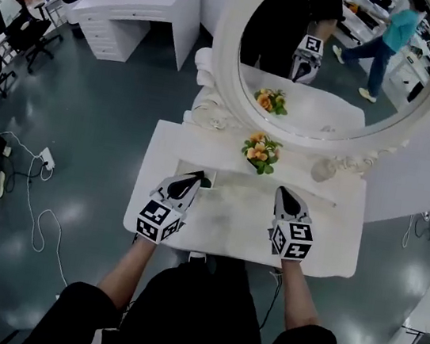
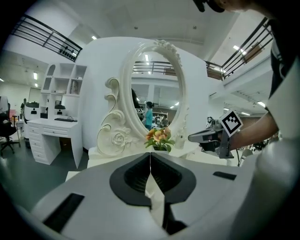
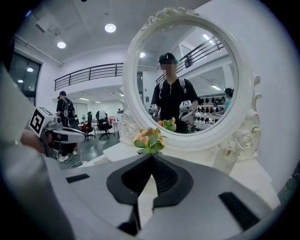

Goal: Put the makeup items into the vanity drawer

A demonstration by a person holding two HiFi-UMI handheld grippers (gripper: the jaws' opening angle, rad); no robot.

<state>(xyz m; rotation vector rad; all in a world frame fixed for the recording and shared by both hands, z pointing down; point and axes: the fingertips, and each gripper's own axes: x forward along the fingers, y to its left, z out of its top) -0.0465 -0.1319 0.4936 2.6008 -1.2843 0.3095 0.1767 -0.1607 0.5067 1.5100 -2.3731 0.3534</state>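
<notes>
- My left claw (image 1: pixel 198 177) has its jaws pressed together with nothing between them, its tip low over the left part of the vanity table (image 1: pixel 333 241).
- My right claw (image 1: pixel 286 191) is likewise closed and empty, over the right part of the same white top, well apart from the left one.
- No view shows me the vanity drawer or any makeup items (the drawer front does not show from above).
- Past both tips, near the back edge, stands a small bunch of orange flowers (image 1: pixel 260 152), roughly between the two claws.
- Behind the flowers rises the oval mirror (image 1: pixel 226 57) in its carved white frame.
- Farther off to the left stands a white desk (image 1: pixel 136 3) with drawers.
</notes>
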